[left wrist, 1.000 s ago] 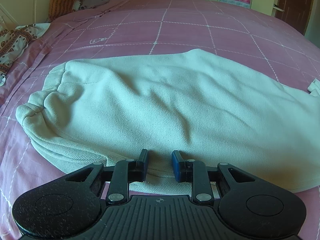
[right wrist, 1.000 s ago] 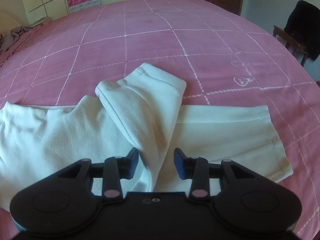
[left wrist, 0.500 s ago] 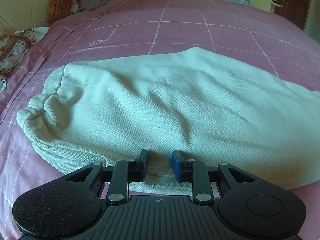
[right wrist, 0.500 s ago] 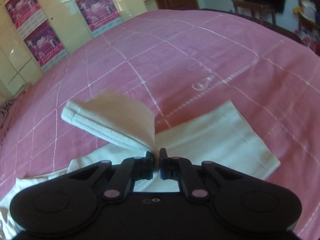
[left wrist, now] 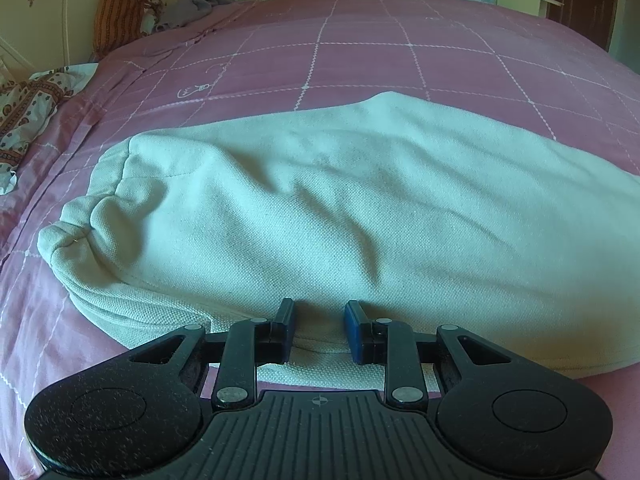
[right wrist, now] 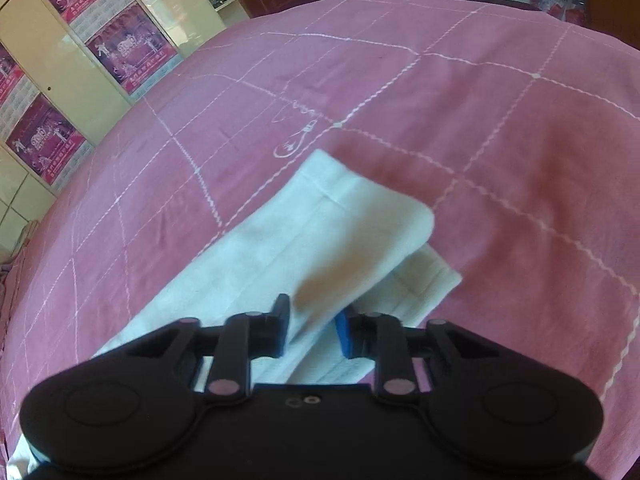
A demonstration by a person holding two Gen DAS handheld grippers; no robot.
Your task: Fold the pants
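The pale pants (left wrist: 340,216) lay across a pink bed (left wrist: 360,60) covered in a spread with white stitched squares. In the left wrist view the wide upper part of the garment filled the middle, its bunched waistband end toward the left and its near edge running right under the tool. The left gripper (left wrist: 319,330) sat low at that near edge with its jaws apart; cloth showed in the gap between them, but nothing was pinched.

In the right wrist view the leg end (right wrist: 340,236) stretched away over the bed, one leg lying on top of the other, with the lower hem sticking out to the right. The right gripper (right wrist: 311,330) was at the near part of the legs, its jaws spread wide with fabric passing between them and not clamped. That view was blurred.

A patterned pillow (left wrist: 120,16) and a grey heap of cloth (left wrist: 196,4) rested at the far left of the bed. Cupboard doors carrying pink posters (right wrist: 128,52) stood behind it.
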